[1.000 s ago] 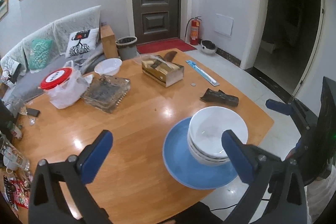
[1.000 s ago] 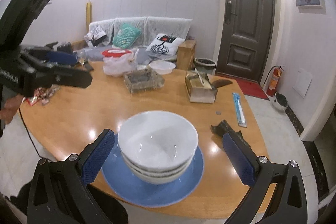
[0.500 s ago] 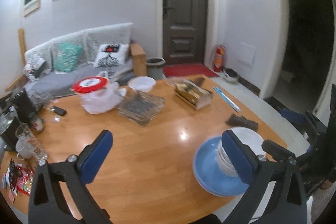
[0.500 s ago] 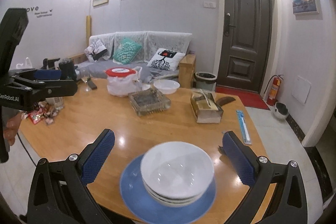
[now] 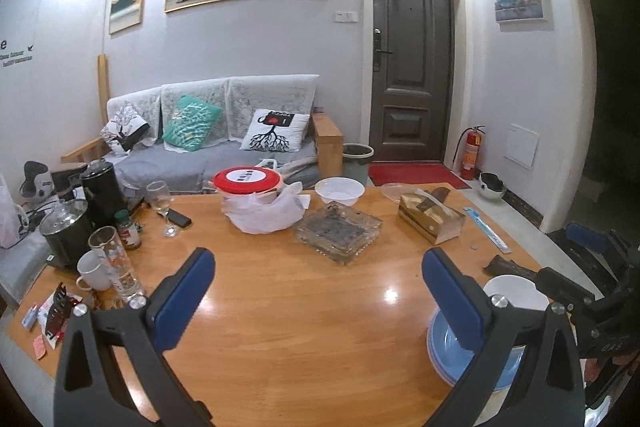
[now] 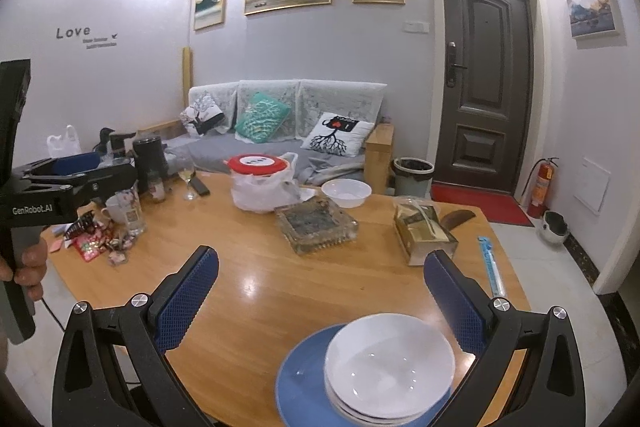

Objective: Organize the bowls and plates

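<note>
White bowls [image 6: 390,367] sit stacked on a blue plate [image 6: 300,383] at the near right edge of the tabletop [image 6: 248,291]. The right tool [image 6: 320,301] hangs above them with its jaws wide apart, holding and touching nothing; the stack lies low between its fingers, nearer the right one. The left tool [image 5: 316,293] is also spread wide and empty, over bare wood left of the plate. Farther off stand a glass tray [image 6: 316,225], a box [image 6: 424,233] and a single white bowl [image 6: 346,191]; cups and wrappers crowd the left edge. The near middle of the tabletop is open wood.
</note>
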The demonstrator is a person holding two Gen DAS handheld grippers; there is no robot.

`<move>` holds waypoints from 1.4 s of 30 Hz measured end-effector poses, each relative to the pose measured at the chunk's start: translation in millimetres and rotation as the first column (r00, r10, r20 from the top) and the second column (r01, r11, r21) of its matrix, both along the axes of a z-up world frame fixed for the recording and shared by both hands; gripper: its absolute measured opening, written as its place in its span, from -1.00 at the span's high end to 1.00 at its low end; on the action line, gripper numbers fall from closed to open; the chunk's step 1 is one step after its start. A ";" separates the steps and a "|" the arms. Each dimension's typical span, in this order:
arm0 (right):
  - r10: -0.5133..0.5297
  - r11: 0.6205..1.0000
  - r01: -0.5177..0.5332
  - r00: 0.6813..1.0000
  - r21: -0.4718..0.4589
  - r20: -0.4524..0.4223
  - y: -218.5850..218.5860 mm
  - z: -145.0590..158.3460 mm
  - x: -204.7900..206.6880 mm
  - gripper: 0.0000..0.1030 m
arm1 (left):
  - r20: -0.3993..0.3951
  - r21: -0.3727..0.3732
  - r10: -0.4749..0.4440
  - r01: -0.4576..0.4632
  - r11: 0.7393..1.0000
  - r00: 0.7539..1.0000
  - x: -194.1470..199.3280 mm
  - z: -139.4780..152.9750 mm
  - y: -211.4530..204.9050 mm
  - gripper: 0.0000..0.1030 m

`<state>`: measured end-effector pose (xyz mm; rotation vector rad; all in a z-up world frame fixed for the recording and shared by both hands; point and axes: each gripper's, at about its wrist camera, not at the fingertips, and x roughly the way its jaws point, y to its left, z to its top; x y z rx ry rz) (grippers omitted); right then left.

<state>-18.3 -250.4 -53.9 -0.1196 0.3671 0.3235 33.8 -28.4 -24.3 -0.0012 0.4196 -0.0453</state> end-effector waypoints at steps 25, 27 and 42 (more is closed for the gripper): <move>-0.003 1.000 0.003 1.000 0.000 -0.006 2.3 -2.5 3.9 -0.98 | 0.004 -0.005 0.031 -0.031 1.000 1.000 -3.4 1.9 2.3 -0.99; -0.001 1.000 0.001 1.000 0.004 -0.007 2.4 -2.5 4.0 -0.98 | 0.005 -0.005 0.032 -0.032 0.999 0.999 -2.9 1.8 2.9 -0.99; -0.005 1.000 0.005 1.000 -0.004 -0.011 4.0 -5.1 4.2 -0.98 | 0.004 -0.004 0.031 -0.031 0.999 0.999 -2.8 1.7 3.3 -0.99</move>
